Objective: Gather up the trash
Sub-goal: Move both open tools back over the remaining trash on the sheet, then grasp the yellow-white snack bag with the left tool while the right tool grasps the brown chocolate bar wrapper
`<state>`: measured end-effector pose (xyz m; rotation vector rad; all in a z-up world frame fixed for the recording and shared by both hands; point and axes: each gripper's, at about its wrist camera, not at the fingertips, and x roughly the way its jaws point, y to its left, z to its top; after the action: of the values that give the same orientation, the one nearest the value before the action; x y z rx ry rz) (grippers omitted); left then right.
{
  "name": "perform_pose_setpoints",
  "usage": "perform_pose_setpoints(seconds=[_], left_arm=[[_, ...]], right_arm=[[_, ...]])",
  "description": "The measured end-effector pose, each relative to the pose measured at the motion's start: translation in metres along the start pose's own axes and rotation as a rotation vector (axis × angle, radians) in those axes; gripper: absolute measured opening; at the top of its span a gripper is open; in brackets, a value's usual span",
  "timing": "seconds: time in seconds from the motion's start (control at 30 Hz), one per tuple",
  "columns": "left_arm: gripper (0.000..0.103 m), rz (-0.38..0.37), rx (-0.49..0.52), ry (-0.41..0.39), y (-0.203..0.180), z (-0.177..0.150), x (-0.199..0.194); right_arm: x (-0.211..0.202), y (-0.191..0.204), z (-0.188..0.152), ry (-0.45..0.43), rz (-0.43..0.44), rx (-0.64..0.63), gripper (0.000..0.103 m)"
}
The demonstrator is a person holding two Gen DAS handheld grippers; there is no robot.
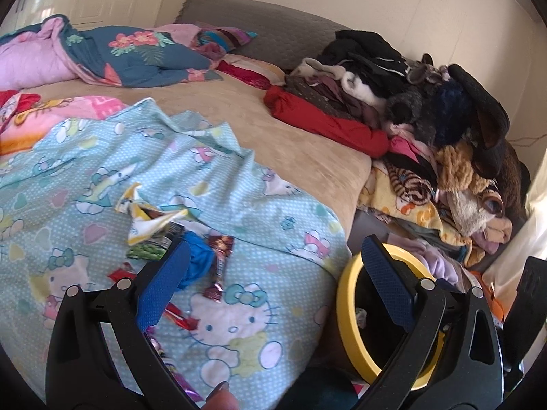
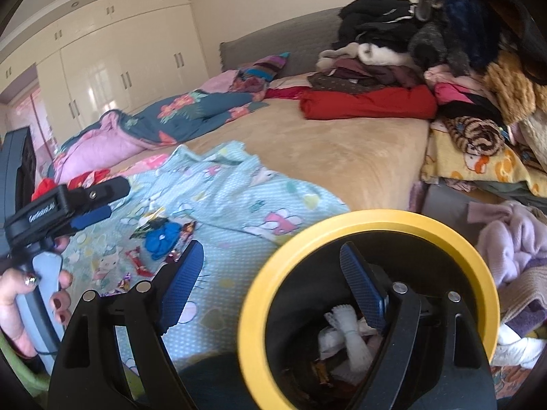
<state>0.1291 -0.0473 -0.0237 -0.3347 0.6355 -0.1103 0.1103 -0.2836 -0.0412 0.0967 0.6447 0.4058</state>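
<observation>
Trash lies on the Hello Kitty sheet point(image 1: 239, 212): a crumpled yellow-white wrapper point(image 1: 147, 215), a blue crumpled piece point(image 1: 198, 259), a dark red candy wrapper point(image 1: 220, 256) and red wrappers point(image 1: 177, 317). My left gripper point(image 1: 273, 273) is open and empty, its left finger beside the blue piece. The yellow-rimmed bin point(image 2: 369, 225) stands by the bed with white paper point(image 2: 345, 331) inside. My right gripper point(image 2: 270, 273) is open and empty over the bin rim. The trash pile point(image 2: 160, 235) and the left gripper point(image 2: 92, 215) show at left in the right wrist view.
A tall heap of clothes point(image 1: 427, 109) fills the bed's right side and spills beside the bin. A floral quilt point(image 1: 130, 54) and a grey headboard point(image 1: 273, 30) lie at the back. White wardrobes point(image 2: 112, 58) stand behind.
</observation>
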Motion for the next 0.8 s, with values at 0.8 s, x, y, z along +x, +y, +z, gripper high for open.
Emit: perform_pose_setpoints(seconds=[0.8], left_arm=[[0.092,0.123,-0.207,-0.054,0.107,0.018,-0.008]], right_arm=[[0.078,0.084,0.012,0.133,0.079,-0.139,0.082]])
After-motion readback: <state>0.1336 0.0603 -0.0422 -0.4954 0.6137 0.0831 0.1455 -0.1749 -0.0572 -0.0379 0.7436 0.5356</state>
